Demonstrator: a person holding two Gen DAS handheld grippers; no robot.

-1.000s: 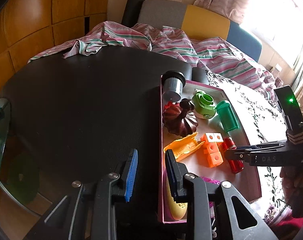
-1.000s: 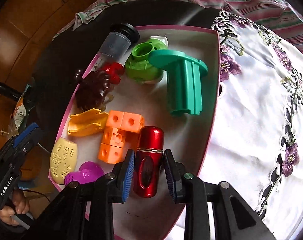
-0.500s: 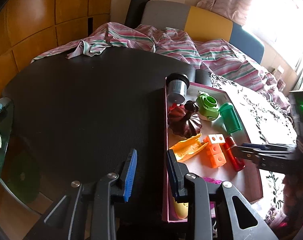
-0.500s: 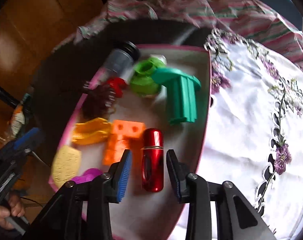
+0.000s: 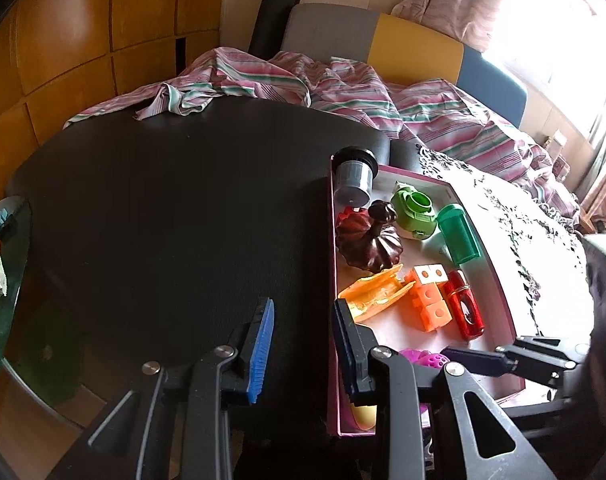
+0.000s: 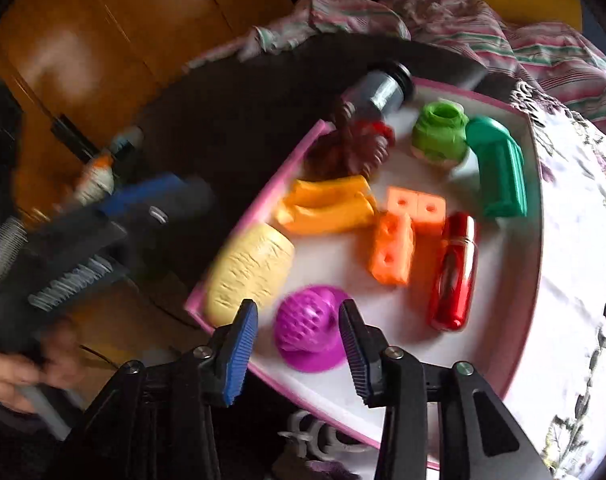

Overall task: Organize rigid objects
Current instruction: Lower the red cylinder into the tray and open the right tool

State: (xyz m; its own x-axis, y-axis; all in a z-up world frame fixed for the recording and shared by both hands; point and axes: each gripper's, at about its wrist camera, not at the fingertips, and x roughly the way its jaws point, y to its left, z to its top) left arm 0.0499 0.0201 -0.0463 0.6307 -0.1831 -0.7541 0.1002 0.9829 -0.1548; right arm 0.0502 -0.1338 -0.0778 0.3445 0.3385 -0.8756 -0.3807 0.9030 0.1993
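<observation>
A pink-rimmed white tray [image 5: 330, 260] [image 6: 253, 216] holds several toys. A red bottle [image 6: 455, 272] [image 5: 463, 306] lies loose in it beside orange cubes [image 6: 399, 240] [image 5: 427, 300]. My right gripper [image 6: 297, 314] [image 5: 471, 354] hovers over the tray's near corner. Its jaws are closing, and a purple bumpy toy [image 6: 307, 328] [image 5: 423, 358] shows between the fingers with the pads clear of it. A cream oval [image 6: 251, 272] lies just to its left. My left gripper [image 5: 303, 340] [image 6: 159, 196] stands open over the black table [image 5: 163, 200] at the tray's left wall, holding nothing.
Farther back in the tray are a yellow-orange piece [image 5: 375, 292], a brown pumpkin [image 5: 367, 244], a green round toy [image 5: 417, 212], a green cylinder [image 5: 459, 236] and a grey cup [image 5: 353, 176]. Striped cloth [image 5: 303, 88] lies behind it, a floral cloth [image 5: 535, 248] to the right.
My right gripper let go of the red bottle, which stays in the tray, and swung left to the purple toy. The left gripper has not moved.
</observation>
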